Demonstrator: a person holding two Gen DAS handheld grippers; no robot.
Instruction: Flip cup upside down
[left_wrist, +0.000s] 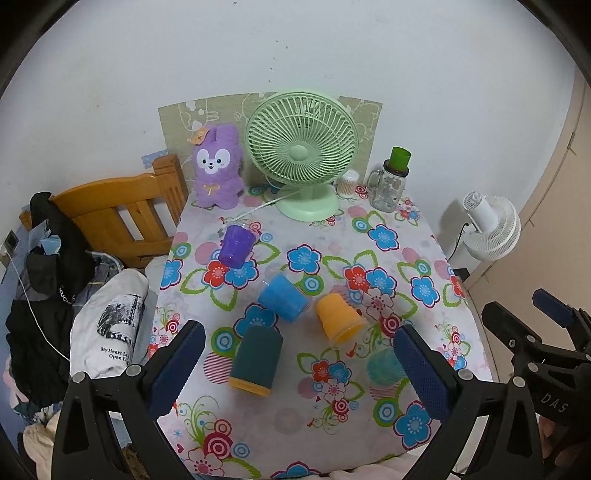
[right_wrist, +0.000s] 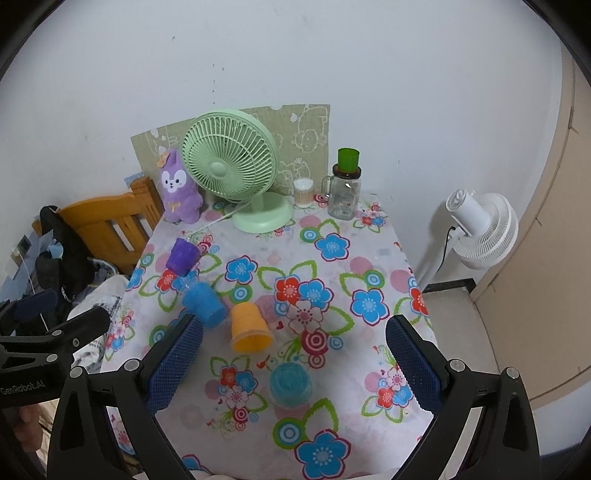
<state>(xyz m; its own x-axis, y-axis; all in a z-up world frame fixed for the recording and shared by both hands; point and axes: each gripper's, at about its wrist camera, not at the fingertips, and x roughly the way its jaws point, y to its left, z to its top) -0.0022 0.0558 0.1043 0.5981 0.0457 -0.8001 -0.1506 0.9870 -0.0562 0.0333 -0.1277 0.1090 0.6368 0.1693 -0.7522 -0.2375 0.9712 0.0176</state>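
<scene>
Left gripper: jaws spread wide, holding nothing, raised over the near table edge; judged a waiting pose.
Right gripper: jaws spread wide, empty; the teal cup sits between its fingers lower down, judged the likeliest target.
Cup positions: purple cup, blue cup, orange cup and dark cup rest mouth-down on the floral tablecloth, some appearing tilted by the lens.
Teal cup orientation: cannot be told; seen from above, translucent.
Hidden: in the left wrist view a finger pad covers part of the teal cup; the dark cup is out of the right wrist view.
Background: green fan and plush rabbit stand well apart at the wall.
</scene>
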